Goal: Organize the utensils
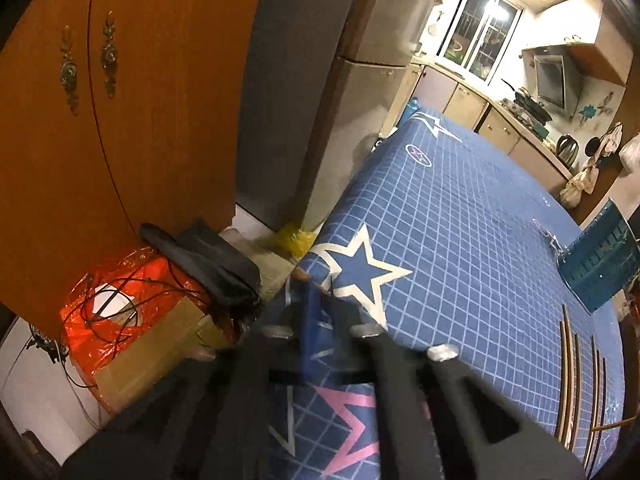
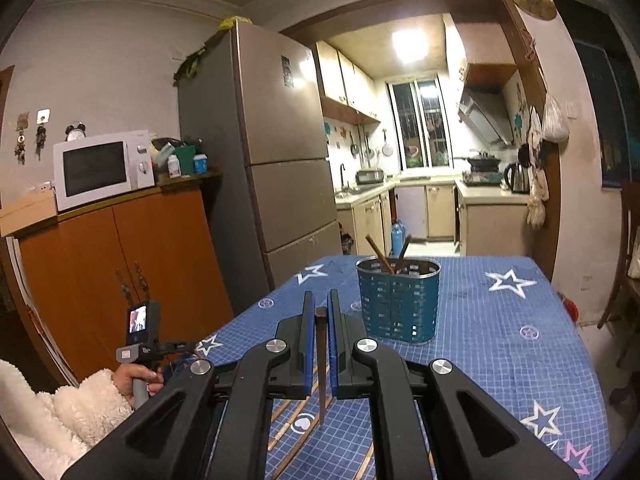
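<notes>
Right gripper [image 2: 320,320] was raised above the near part of the table [image 2: 500,344], fingers [image 2: 308,332] drawn in on a single dark chopstick [image 2: 321,364]. Stick hung roughly vertical between the blue pads, top end level w/ the finger mid-length, lower tip pointing down toward the cloth; whether the tip touched the cloth could not be told. Several more chopsticks [image 2: 288,420] lay flat on the table beneath and behind the gripper, partly hidden by its body.

Blue perforated utensil holder [image 2: 398,304] stood upright on the table, ahead and slightly right of the right gripper, apart from it. Two stick-like handles [image 2: 380,254] leaned inside it, crossing near the rim.

Left gripper [image 1: 316,312] was at the table's left edge, near a corner w/ a white star print [image 1: 362,270]. View was blurred; fingers appeared nearly together, but whether they held anything could not be told. In the right wrist view the left gripper [image 2: 160,348] showed at lower left, held by a hand [image 2: 134,380] in a white fleece sleeve, beside the table edge. In the left wrist view the holder [image 1: 600,268] sat at far right; loose chopsticks [image 1: 576,380] lay flat at lower right, near the holder, not touching it.

Off-table: orange cabinet [image 2: 128,256], microwave [image 2: 102,168] on top, fridge [image 2: 264,152].
</notes>
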A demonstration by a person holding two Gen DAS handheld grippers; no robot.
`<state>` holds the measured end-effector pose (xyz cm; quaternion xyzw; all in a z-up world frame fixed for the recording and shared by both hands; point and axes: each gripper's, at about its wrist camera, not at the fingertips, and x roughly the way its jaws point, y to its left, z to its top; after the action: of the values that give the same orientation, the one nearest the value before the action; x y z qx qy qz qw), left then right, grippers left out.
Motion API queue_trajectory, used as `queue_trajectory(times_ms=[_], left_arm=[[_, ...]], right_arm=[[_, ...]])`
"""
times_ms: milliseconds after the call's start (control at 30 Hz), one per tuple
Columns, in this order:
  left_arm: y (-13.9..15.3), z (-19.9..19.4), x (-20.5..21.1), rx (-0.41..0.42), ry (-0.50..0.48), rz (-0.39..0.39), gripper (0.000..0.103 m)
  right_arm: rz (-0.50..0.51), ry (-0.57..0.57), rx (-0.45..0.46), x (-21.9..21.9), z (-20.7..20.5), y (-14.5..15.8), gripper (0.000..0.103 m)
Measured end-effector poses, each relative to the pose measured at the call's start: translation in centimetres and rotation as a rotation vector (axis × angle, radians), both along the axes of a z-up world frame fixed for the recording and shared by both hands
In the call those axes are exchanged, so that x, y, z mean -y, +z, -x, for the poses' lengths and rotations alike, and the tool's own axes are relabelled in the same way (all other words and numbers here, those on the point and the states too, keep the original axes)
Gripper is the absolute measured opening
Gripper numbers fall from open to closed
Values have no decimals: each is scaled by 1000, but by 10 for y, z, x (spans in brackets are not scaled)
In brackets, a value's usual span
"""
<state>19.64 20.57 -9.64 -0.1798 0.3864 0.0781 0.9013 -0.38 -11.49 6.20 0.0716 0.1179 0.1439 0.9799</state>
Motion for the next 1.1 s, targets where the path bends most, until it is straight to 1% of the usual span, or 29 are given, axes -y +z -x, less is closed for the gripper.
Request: queue_trajectory(times_ms=[100,200,233,267,333,367,400,433,467,500,533,600,633,667,700,733,767,800,867,1000,1100], left_arm=[[4,3,4,40,-4,5,0],[5,3,9,47,-32,18,0],[5,3,12,54,-45,11,0],[11,4,14,73,-68,-13,0],[25,2,16,91,-162,-69,0],[35,-1,16,88,-254,-109,0],[44,-2,17,103,-328,-196,0],[49,-1,18,121,-376,-281,0],[53,-1,19,137,-461,-390,0],[53,-3,16,136,-534,-480,0],[51,-5,13,132,-590,-513,0],[40,-11,3,104,-764,-514,0],[31,-15,-1,73,-864,-519,0],[23,-19,-2,50,-906,-544,1],[16,-24,-5,30,-944,-541,1],[12,-28,-7,27,-997,-509,1],[8,-31,-8,35,-1063,-484,0],[8,-31,-8,73,-1107,-491,0],[7,-34,-10,94,-1176,-486,0],[7,-41,-18,118,-1236,-527,0],[8,-38,-20,153,-1323,-544,0]], right_arm=[[4,-2,25,5,7,6,7],[1,-3,35,8,9,9,7],[1,-3,35,9,10,9,7],[1,-3,35,10,10,9,7],[1,-6,33,10,10,10,7],[0,-7,33,12,11,10,7],[-2,-7,34,14,11,11,7],[-5,-7,34,16,13,11,7],[-9,-9,36,17,14,11,7],[-13,-14,36,18,15,11,7],[-15,-18,36,18,16,11,7],[-20,-34,31,18,16,11,7],[-19,-43,24,18,15,11,7],[-17,-53,18,16,14,11,7],[-12,-67,9,14,12,11,7],[-8,-79,1,12,11,11,7],[-4,-92,-10,10,8,11,7],[-2,-104,-21,7,6,12,7],[2,-122,-33,3,1,12,7],[22,-153,-49,-9,-7,14,7],[39,-167,-64,-15,-15,14,7]])
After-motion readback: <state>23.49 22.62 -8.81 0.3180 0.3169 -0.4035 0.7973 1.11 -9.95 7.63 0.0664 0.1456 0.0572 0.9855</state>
